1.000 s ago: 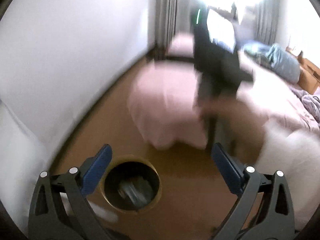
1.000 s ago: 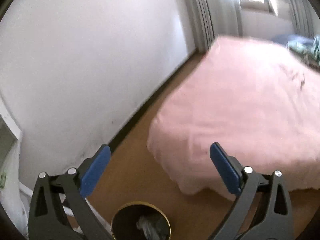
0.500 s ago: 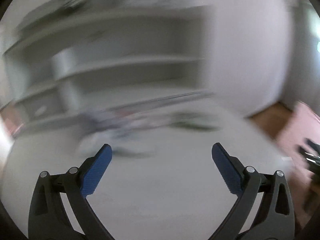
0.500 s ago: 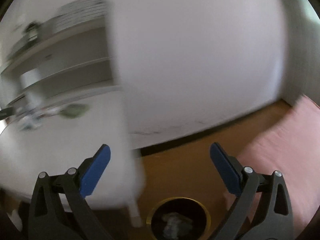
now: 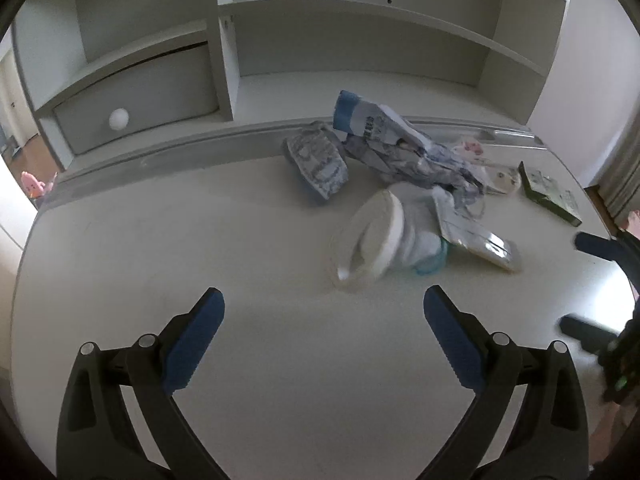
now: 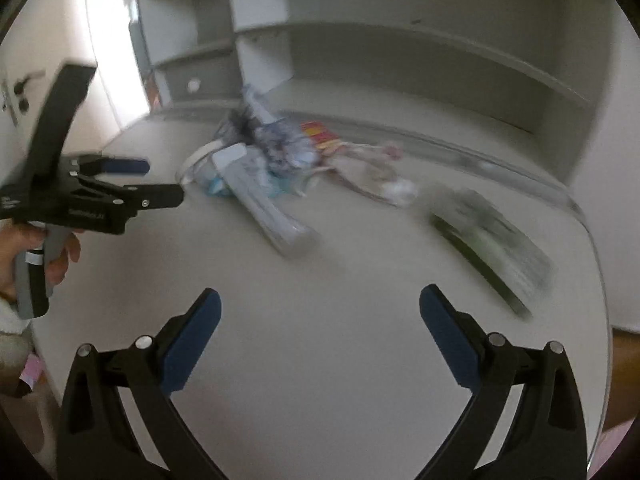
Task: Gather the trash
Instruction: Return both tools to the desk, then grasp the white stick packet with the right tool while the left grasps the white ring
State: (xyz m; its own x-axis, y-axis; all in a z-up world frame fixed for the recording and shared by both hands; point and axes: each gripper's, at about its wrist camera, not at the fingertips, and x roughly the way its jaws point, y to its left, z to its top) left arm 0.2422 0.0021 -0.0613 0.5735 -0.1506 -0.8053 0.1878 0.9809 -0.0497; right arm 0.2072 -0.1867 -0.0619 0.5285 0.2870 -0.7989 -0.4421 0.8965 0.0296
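Trash pile (image 5: 400, 160): a loose heap of crumpled wrappers and packets lying on the tabletop toward its rear, just in front of the shelf unit; also seen, blurred, in the right wrist view (image 6: 276, 148).
Blue-and-white packet (image 5: 368, 120): top of the heap, tilted, blue end up.
Round white lid (image 5: 376, 236): on edge at the front of the heap, leaning on a white and teal tub.
Flat pale packet (image 5: 480, 244): right of the lid, touching the heap; in the right wrist view it is the long pale strip (image 6: 264, 208).
Green packet (image 5: 550, 192): flat on the tabletop, apart from the heap, near the right edge; blurred in the right wrist view (image 6: 492, 236).
Left hand-held gripper (image 5: 323, 312): jaws spread wide, nothing between them, hovering over bare tabletop short of the heap; seen from the side in the right wrist view (image 6: 160, 182).
Right hand-held gripper (image 6: 320, 312): jaws spread wide, holding nothing, over bare tabletop between heap and green packet.
Tabletop (image 5: 240, 280): white, rounded corners.
Shelf unit (image 5: 360, 40): white, behind the tabletop, with a drawer with a round knob (image 5: 119, 120).
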